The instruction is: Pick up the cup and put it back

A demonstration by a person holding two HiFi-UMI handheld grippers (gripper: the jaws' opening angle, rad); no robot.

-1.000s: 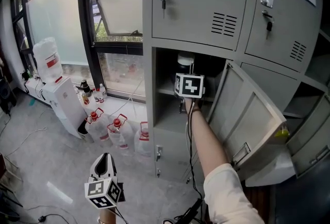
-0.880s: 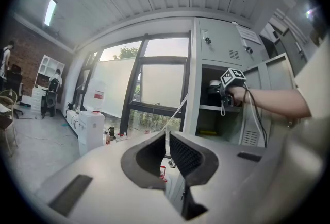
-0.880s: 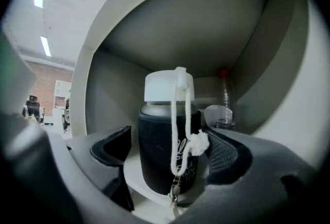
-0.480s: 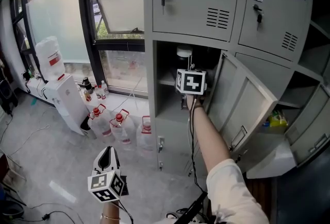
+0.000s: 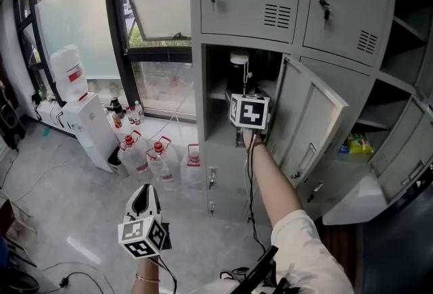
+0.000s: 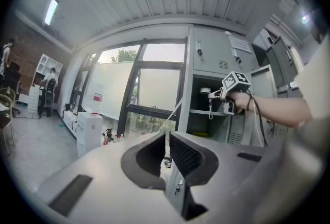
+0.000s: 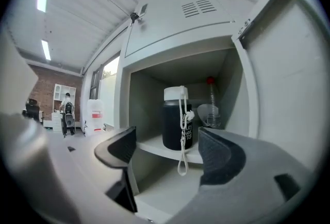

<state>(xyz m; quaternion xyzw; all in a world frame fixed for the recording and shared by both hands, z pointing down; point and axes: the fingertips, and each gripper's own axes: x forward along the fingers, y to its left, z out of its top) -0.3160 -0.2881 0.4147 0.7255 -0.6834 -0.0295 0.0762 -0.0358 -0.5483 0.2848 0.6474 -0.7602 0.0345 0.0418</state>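
Reaching toward the open locker compartment (image 5: 218, 93) with the right gripper (image 7: 167, 153), just left of the grey locker door (image 5: 308, 117), which hangs open to the right. Holding the jaws wide apart, having just drawn them in a little, and pinching nothing. Looking along them straight at the cup (image 7: 174, 121): dark body, white lid, white cord loop hanging down the front past the edge of the shelf (image 7: 152, 150). Standing upright on that shelf, beyond the jaw tips and untouched, framed in the gap between them. Sharing the shelf with a clear bottle with a red cap (image 7: 210, 95) and a clear glass (image 7: 207, 115), both behind it to the right. Showing in the head view only as a white lid above the marker cube. Holding the left gripper (image 5: 143, 191) low over the floor, well apart from the locker, jaws drawn together to a thin slit with nothing in it. Lined up by the window: a white water dispenser (image 5: 84, 125) and water jugs (image 5: 160, 165) on the floor.
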